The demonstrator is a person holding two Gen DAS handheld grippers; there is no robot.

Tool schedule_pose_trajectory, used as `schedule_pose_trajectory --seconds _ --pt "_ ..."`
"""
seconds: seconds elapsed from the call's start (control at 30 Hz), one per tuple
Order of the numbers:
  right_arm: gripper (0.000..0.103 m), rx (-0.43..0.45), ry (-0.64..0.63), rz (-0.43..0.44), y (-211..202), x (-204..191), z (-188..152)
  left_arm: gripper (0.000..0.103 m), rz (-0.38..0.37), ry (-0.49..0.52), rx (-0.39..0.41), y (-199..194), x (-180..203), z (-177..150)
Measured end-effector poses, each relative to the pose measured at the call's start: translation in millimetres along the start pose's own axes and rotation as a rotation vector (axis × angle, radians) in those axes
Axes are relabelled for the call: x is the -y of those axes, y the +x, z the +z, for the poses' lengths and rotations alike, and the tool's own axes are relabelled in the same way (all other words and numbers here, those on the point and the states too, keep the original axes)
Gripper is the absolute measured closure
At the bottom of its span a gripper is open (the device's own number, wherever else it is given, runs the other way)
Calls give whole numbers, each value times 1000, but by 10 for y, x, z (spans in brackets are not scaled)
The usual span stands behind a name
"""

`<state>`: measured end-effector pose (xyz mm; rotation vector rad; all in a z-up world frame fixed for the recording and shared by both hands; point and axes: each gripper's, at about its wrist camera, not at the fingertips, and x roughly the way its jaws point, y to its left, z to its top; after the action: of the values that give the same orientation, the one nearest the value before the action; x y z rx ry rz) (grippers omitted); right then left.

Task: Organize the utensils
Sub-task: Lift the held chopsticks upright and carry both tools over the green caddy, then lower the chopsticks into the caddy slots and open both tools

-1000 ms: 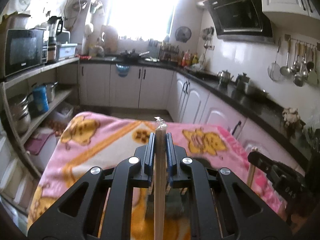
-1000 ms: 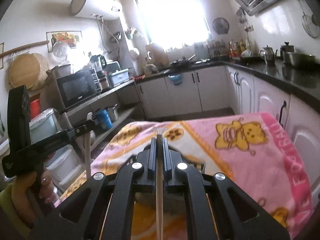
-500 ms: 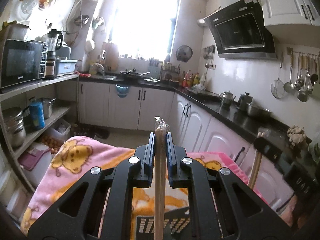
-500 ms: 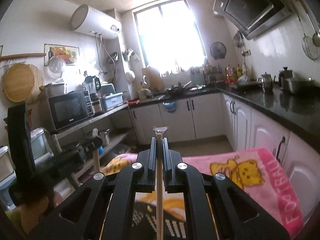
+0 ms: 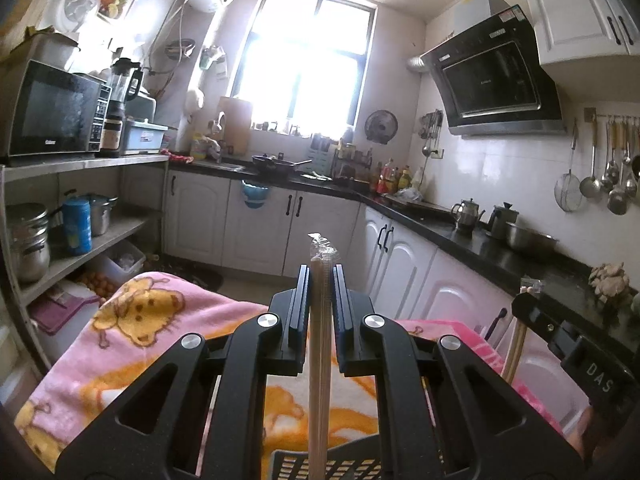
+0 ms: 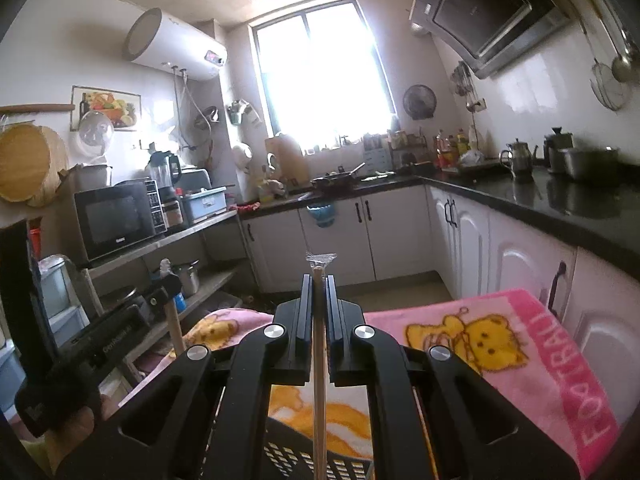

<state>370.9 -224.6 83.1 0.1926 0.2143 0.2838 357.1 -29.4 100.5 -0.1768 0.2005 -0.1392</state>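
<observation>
The bottom edge is cutting off both wrapped chopsticks [image 5: 319, 360] and the black basket [image 6: 296, 456]; gripper arms are hiding its sides.

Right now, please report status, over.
Left gripper shut on wrapped wooden chopsticks. Right gripper same. Black slotted basket below. Path clear.

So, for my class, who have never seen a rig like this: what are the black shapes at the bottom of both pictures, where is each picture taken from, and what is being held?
No robot here: a person holds a two-finger clamp in each hand, each with a camera looking along its fingers. One picture comes from the left gripper, the other from the right gripper. Each is shut on wrapped wooden chopsticks, the left pair and the right pair. Below lies a pink cartoon blanket with a black slotted basket on it. Each camera also catches the other gripper at its edge.
</observation>
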Motion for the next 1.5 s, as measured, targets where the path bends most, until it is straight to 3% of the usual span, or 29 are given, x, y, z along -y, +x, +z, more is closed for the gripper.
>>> schedule_pose_trajectory --seconds 0.33,0.5,0.6,0.77,0.83,0.9,1.03,1.5 --pt "97 49 27 -32 -105 55 -328 98 -31 22 -25 -17 -20 -238" --pt "97 29 29 -40 -126 79 -452 94 -35 3 -102 -30 -81 -294" --pt "96 20 46 -38 -164 110 -487 84 -26 -2 -154 -65 -123 -332" --pt "96 -6 65 -41 -254 161 -521 81 -22 -20 -220 -174 -204 -372" --pt "92 -20 81 -38 -301 191 -528 77 -22 -32 -243 -227 -234 -394" --pt "81 -34 105 -42 -362 207 -535 72 -35 -45 -268 -274 -248 -420" --pt "78 -68 103 -41 -444 206 -555 69 -36 -42 -291 -361 -225 -445" --pt "54 -191 80 -55 -762 95 -680 34 -63 -40 -363 -764 -178 -555"
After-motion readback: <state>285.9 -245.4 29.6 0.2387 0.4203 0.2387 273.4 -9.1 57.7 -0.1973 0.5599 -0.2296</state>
